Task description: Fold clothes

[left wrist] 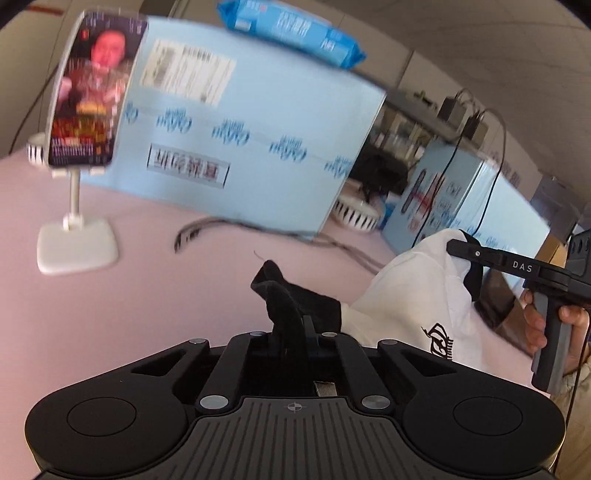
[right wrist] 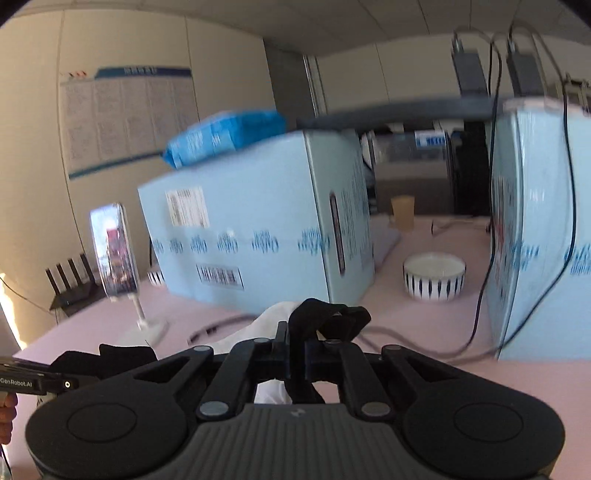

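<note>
The left gripper (left wrist: pixel 291 314) pinched soft black trim of a crumpled white garment (left wrist: pixel 417 295). The right gripper (right wrist: pixel 295 339) clamped another black edge above the smooth pink surface (left wrist: pixel 147 295).

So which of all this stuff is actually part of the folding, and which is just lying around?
Part of the job:
- white garment with black trim
- left gripper, jaws shut on the black trim
- right gripper, jaws shut on the black trim

Just lying about:
- phone on stand
- blue boxes
- blue packet
- striped bowl
- cables
</note>
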A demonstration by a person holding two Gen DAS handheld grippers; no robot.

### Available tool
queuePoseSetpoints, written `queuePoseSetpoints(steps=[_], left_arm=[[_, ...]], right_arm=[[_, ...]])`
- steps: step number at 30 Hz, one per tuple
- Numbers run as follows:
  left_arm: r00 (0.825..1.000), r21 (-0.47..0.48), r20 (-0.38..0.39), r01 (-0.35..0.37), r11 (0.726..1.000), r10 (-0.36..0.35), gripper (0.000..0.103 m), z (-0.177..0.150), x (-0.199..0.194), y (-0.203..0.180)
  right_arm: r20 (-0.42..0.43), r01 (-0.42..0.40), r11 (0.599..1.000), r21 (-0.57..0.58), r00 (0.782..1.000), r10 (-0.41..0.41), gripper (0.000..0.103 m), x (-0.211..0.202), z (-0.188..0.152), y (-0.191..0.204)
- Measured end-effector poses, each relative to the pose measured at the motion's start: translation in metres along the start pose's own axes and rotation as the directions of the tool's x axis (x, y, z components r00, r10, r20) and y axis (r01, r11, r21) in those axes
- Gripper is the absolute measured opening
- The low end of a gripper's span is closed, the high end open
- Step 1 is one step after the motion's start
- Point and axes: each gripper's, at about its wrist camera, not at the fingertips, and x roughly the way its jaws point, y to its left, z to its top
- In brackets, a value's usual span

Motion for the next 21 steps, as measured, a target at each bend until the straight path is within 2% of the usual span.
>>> queuePoseSetpoints(steps=[2, 3, 5, 6, 7, 8, 9, 11, 12, 13, 14, 15, 17, 19, 21], left_arm=[[0.997, -0.002, 0.069, -0.03, 1.0, 0.03, 0.006, 0.006, -0.02, -0.007], [0.995, -0.027, 0.082, -0.054, 0.998, 0.056, 0.006, 0.008, -0.025, -0.005], [0.989, -0.1, 0.084, -0.115, 0.988, 0.123, 0.008, 0.009, -0.024, 0.003], [0.984, -0.126, 0.074, -0.149, 0.981, 0.159, 0.014, 0.009, -0.018, 0.008], [0.977, -0.144, 0.03, -0.206, 0.968, 0.212, 0.021, 0.008, -0.003, 0.017], [0.962, -0.163, -0.039, -0.272, 0.949, 0.269, 0.041, 0.005, 0.012, 0.03], [0.943, -0.181, -0.109, -0.329, 0.927, 0.314, 0.056, 0.003, 0.023, 0.043], [0.913, -0.309, -0.239, -0.395, 0.865, 0.331, 0.056, -0.005, 0.027, 0.08], [0.917, -0.381, -0.262, -0.385, 0.841, 0.301, 0.059, -0.009, 0.021, 0.097], [0.931, -0.426, -0.253, -0.352, 0.834, 0.263, 0.063, -0.011, 0.01, 0.108], [0.941, -0.451, -0.244, -0.324, 0.832, 0.234, 0.072, -0.014, -0.001, 0.115], [0.946, -0.46, -0.24, -0.308, 0.833, 0.217, 0.076, -0.015, -0.009, 0.12], [0.941, -0.404, -0.273, -0.303, 0.863, 0.203, 0.079, -0.015, -0.022, 0.118], [0.933, -0.33, -0.314, -0.282, 0.901, 0.177, 0.08, -0.018, -0.028, 0.107], [0.925, -0.277, -0.352, -0.247, 0.929, 0.141, 0.081, -0.024, -0.027, 0.097]], right_arm=[[0.04, 0.005, 0.998, -0.061, 0.999, -0.003, 0.007, -0.001, 0.02, 0.014], [0.027, -0.003, 0.998, -0.066, 1.0, 0.005, 0.007, 0.01, 0.027, 0.021], [-0.043, -0.026, 0.999, -0.043, 0.999, 0.024, 0.012, 0.044, 0.037, 0.035], [-0.152, -0.033, 0.999, 0.007, 0.988, 0.034, 0.027, 0.077, 0.034, 0.042], [-0.272, -0.018, 0.998, 0.061, 0.962, 0.034, 0.037, 0.109, 0.028, 0.048], [-0.352, 0.009, 0.995, 0.095, 0.936, 0.025, 0.05, 0.128, 0.021, 0.05], [-0.383, 0.027, 0.991, 0.129, 0.923, 0.025, 0.047, 0.135, 0.013, 0.048], [-0.415, 0.054, 0.977, 0.204, 0.909, 0.036, 0.052, 0.139, -0.004, 0.042], [-0.401, 0.049, 0.967, 0.249, 0.914, 0.057, 0.06, 0.132, -0.008, 0.032], [-0.38, 0.053, 0.956, 0.287, 0.923, 0.063, 0.067, 0.12, -0.009, 0.019], [-0.37, 0.072, 0.948, 0.31, 0.928, 0.05, 0.077, 0.11, -0.009, 0.009], [-0.362, 0.094, 0.94, 0.328, 0.932, 0.033, 0.079, 0.101, -0.009, 0.001], [-0.391, 0.151, 0.937, 0.316, 0.92, -0.016, 0.079, 0.077, -0.008, -0.02], [-0.452, 0.213, 0.948, 0.237, 0.888, -0.087, 0.08, 0.056, -0.012, -0.03], [-0.516, 0.266, 0.949, 0.168, 0.844, -0.145, 0.082, 0.042, -0.027, -0.033]])
